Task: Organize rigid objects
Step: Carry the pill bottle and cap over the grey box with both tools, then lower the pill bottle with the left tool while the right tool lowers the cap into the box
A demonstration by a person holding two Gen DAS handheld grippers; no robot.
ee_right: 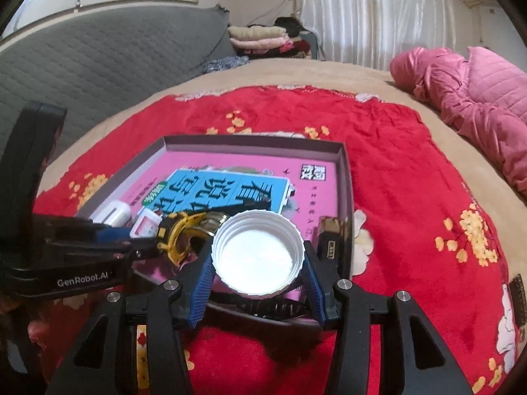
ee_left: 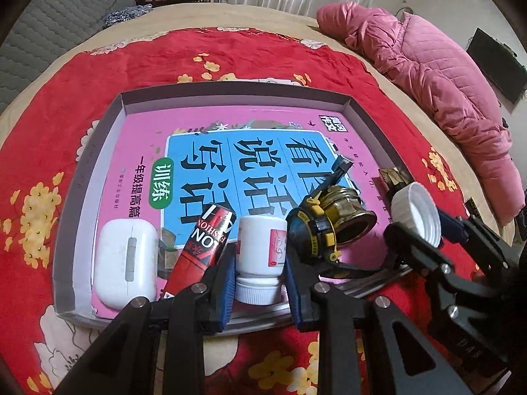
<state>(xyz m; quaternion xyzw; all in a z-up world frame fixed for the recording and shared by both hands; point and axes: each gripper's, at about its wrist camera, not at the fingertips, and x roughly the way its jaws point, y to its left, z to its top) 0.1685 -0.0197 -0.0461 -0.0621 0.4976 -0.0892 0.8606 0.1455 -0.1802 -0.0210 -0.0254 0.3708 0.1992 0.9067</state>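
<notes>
a red blanket with yellow blossoms [ee_left: 296, 56] covers a tan bed [ee_right: 296, 72], and on it lies a shallow grey tray [ee_left: 230, 93] lined with a pink and blue book cover [ee_left: 230, 151]; a grey quilted headboard [ee_right: 98, 62] stands at the far left, white curtains [ee_right: 378, 10] hang behind, folded clothes [ee_right: 260, 39] are piled in the corner, and a pink quilted jacket [ee_left: 444, 75] sprawls along the bed's right side. the left claw [ee_left: 260, 283] is closed on a small white bottle [ee_left: 262, 253] near the tray's near edge, its blue pads on both sides of the bottle. the right claw [ee_right: 258, 279] stands partly open around a wide white cap [ee_right: 258, 253], held hollow side up over the tray's near right corner, pads pressing its rim. only the left wrist view shows clearly the white case [ee_left: 126, 263] at the tray's near left, the red and black tube [ee_left: 201, 250] leaning just beside the bottle, and the full shape of the yellow and black tape measure [ee_left: 313, 233] with a brass-coloured jar [ee_left: 349, 214] behind it; there the right claw appears at the right edge with the cap. the right wrist view alone shows the small dark box with a label [ee_right: 331, 233] standing in the tray's right corner beside the cap, and the left tool's body printed with white lettering; the tape measure there is partly hidden behind the cap
</notes>
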